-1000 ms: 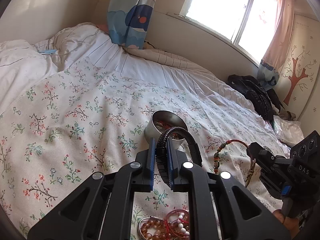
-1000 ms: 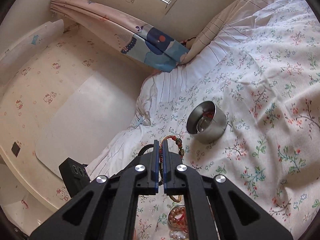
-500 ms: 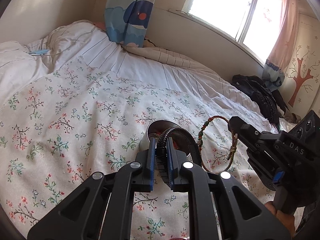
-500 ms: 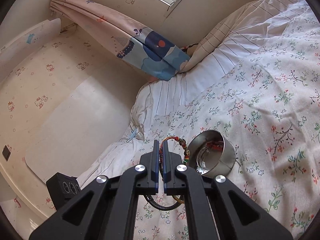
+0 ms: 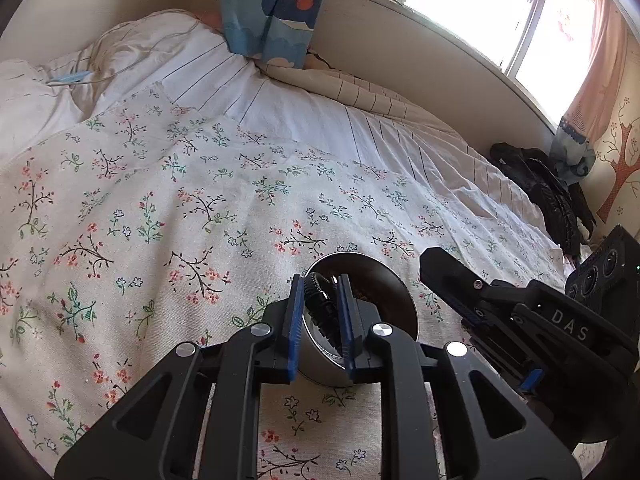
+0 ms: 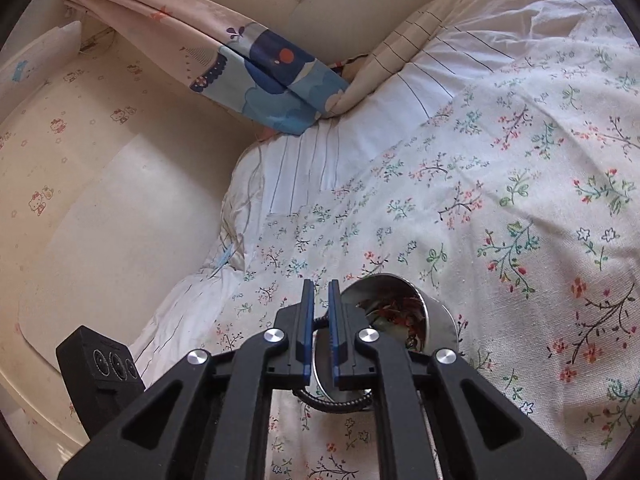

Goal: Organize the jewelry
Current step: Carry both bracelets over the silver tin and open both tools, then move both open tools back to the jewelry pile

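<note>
The left gripper (image 5: 320,320), at lower centre of its frame, has spread its 2 fingers since half a second ago, so the black bracelet (image 5: 318,300) sits loose between them, half over the rim of the steel bowl (image 5: 394,300); the right gripper (image 6: 321,328) has likewise parted its fingers a little, and its red beaded bracelet (image 6: 400,308) now lies inside the bowl, right of centre. I judge both pieces delivered to the bowl on the floral bedspread (image 5: 160,220); the black one may yet slide off the rim.
</note>
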Available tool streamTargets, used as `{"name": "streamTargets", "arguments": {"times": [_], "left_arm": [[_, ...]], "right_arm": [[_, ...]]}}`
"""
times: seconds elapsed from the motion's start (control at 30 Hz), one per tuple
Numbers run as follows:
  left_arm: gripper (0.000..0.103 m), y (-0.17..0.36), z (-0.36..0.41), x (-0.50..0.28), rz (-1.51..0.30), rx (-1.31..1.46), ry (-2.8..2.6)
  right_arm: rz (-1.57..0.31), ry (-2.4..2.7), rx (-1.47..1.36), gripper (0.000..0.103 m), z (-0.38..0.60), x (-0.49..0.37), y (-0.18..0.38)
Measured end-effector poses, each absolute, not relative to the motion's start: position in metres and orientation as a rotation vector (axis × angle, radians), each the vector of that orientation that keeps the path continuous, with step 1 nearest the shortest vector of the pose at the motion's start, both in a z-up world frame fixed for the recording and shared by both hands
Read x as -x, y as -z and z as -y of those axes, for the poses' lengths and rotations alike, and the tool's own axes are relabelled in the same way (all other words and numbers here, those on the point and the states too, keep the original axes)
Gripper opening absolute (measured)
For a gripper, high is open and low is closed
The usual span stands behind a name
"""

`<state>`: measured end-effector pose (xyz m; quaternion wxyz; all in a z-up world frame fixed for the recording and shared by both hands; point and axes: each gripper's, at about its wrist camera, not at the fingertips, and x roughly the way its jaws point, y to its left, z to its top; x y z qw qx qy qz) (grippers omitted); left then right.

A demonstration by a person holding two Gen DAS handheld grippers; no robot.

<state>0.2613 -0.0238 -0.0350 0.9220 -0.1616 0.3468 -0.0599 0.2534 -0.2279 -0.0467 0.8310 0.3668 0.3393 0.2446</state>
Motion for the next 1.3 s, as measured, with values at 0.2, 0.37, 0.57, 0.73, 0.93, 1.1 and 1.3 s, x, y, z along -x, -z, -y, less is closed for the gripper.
{"name": "streamTargets", "arguments": {"times": [0.2, 0.37, 0.57, 0.73, 0.93, 1.1, 1.3], "left_arm": [[0.015, 0.029, 0.013, -0.257, -0.693, 0.336, 0.098], [0.017, 0.032, 0.005, -0.257, -0.708, 0.349, 0.072], [0.018, 0.032, 0.014, -0.253, -0.712, 0.302, 0.070], [0.027, 0.031, 0.024, -0.250, -0.706, 0.250, 0.075], [0.042, 0.028, 0.031, -0.243, -0.694, 0.203, 0.067], [0.060, 0.029, 0.030, -0.235, -0.718, 0.180, 0.076], [0.068, 0.035, 0.023, -0.221, -0.793, 0.168, 0.094]], "right_arm": [[-0.679, -0.500, -0.809, 0.037, 0.245, -0.244, 0.038], [-0.691, -0.479, -0.817, 0.042, 0.252, -0.243, 0.038], [-0.698, -0.471, -0.811, 0.052, 0.252, -0.242, 0.037], [-0.700, -0.465, -0.807, 0.057, 0.252, -0.240, 0.037], [-0.709, -0.455, -0.798, 0.059, 0.252, -0.239, 0.038], [-0.721, -0.437, -0.771, 0.065, 0.255, -0.229, 0.032], [-0.812, -0.403, -0.672, 0.073, 0.266, -0.202, 0.029]]}}
